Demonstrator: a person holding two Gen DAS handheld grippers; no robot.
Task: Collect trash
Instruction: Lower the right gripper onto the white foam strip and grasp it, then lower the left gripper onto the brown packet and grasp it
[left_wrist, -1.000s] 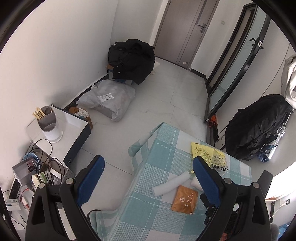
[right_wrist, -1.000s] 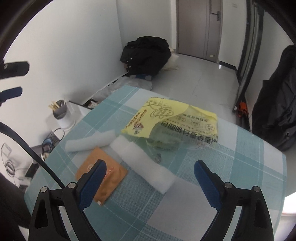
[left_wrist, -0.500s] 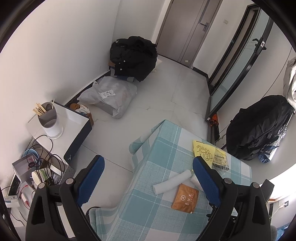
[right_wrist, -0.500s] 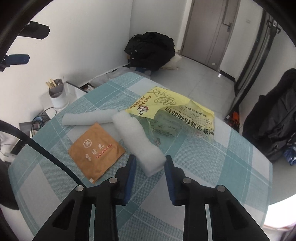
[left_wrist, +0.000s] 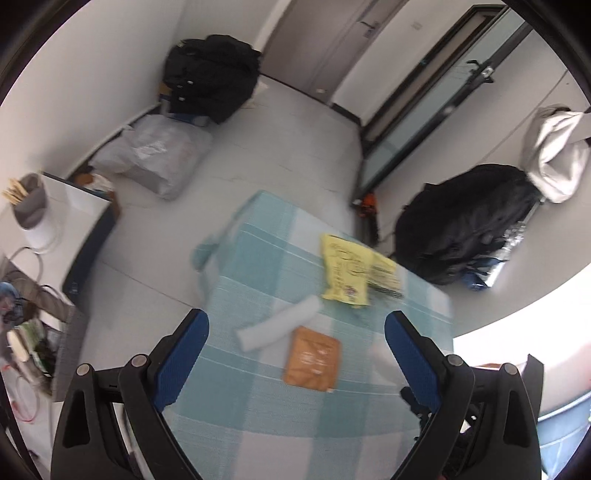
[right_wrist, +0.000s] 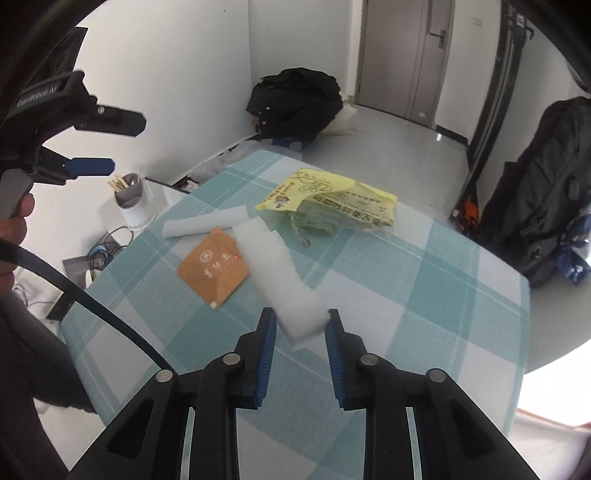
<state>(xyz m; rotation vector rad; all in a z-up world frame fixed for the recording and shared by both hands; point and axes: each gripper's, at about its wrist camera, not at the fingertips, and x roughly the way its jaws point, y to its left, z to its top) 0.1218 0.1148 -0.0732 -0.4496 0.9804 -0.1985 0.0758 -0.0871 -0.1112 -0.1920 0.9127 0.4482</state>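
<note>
On the teal checked tablecloth (right_wrist: 424, 295) lie a thick white foam strip (right_wrist: 277, 273), a thinner white foam roll (right_wrist: 205, 223), an orange sachet (right_wrist: 214, 266) and a yellow plastic bag (right_wrist: 332, 199). My right gripper (right_wrist: 299, 325) is shut on the near end of the thick foam strip. My left gripper (left_wrist: 295, 328) is open and empty, held high above the table; it also shows in the right wrist view (right_wrist: 122, 144). The left wrist view shows the foam roll (left_wrist: 277, 325), the sachet (left_wrist: 312, 358) and the bag (left_wrist: 351, 273).
A white side table with a grey cup of chopsticks (right_wrist: 129, 195) stands left of the table. Black bags lie by the far wall (right_wrist: 295, 103) and at the right (right_wrist: 539, 192). A grey sack (left_wrist: 155, 158) lies on the floor. Cables sit lower left.
My right gripper closed from wide open onto the near end of the thick foam strip. The left gripper rose and swung, so the table now sits more centred in its view.
</note>
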